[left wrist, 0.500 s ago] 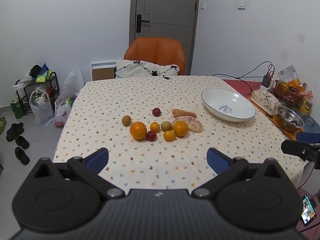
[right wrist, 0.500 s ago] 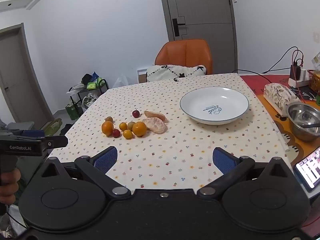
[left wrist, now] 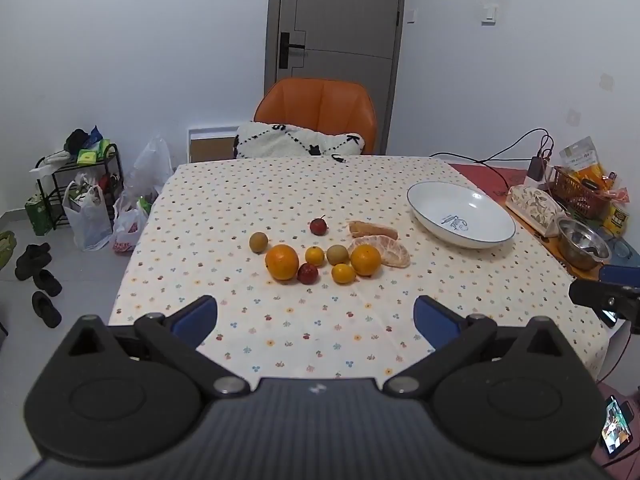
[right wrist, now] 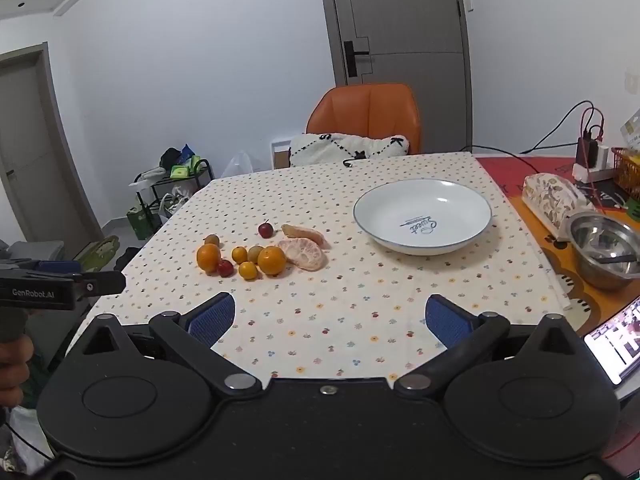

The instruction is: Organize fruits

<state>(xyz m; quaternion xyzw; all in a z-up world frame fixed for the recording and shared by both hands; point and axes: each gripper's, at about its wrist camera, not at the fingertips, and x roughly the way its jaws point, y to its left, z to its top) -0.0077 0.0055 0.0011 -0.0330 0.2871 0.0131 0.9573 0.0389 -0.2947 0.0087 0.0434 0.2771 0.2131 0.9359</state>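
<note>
Left wrist view is showing the worktop [left wrist: 280, 184] under a dotted cloth, filling most of the frame. The white plate [left wrist: 492, 236] is sitting empty at the far right. The left hand-held gripper [left wrist: 315, 312] is hovering over the near edge, fingers wide apart, holding nothing. The right hand-held gripper [right wrist: 331, 316] is doing the same in its own view, fingers spread and bare.

Fruits are lying clustered mid-worktop, left of the plate and well apart from it. The peeled citrus half [left wrist: 386, 251] is sitting at the cluster's right, touching the second orange [left wrist: 365, 260]; it is looking soft and tearable, so probably wanting a gentle pinch across its thick middle. The big orange [left wrist: 282, 261] is resting at the left: firm, round, likely rolling, best gripped across its widest part. A peeled wedge [left wrist: 372, 229] is lying behind. Two small yellow citrus [left wrist: 314, 256] [left wrist: 343, 273], two brownish round fruits [left wrist: 258, 241] [left wrist: 338, 254] and two small red fruits [left wrist: 307, 273] [left wrist: 318, 226] are looking light and slippery; centre the fingers.
</note>
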